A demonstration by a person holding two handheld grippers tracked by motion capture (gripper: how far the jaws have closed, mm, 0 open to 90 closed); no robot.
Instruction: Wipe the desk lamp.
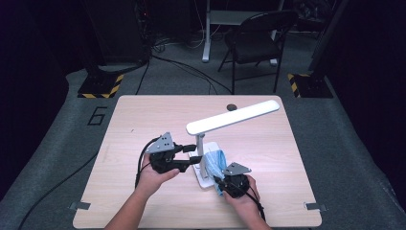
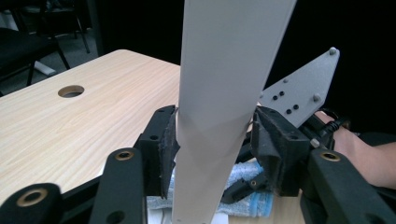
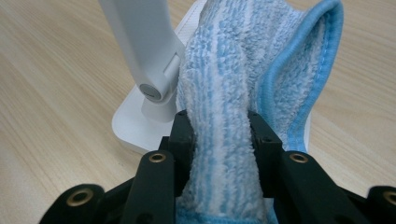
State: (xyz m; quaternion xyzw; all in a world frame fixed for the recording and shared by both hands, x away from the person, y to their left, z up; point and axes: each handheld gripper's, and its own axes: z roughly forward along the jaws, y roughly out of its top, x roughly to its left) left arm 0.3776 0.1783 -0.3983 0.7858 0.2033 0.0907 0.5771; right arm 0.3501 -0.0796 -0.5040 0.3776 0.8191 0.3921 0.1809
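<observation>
The pale wooden worktop (image 1: pixel 143 201) carries a white desk lamp (image 1: pixel 230 118) near its middle, the long head slanting up to the right above a slim post and a flat base. The left hand-held gripper (image 1: pixel 190 154) reaches in level from the left, its jaws clamped on either side of the lamp's post. A blue-and-white striped cloth (image 3: pixel 243 84) lies bunched against the post over the base, and the right hand-held gripper (image 3: pixel 219 135) grasps it, pads squeezing its folded pile.

The lamp (image 1: pixel 225 125) blocks the table's (image 1: pixel 143 120) middle; its left half lies open.
</observation>
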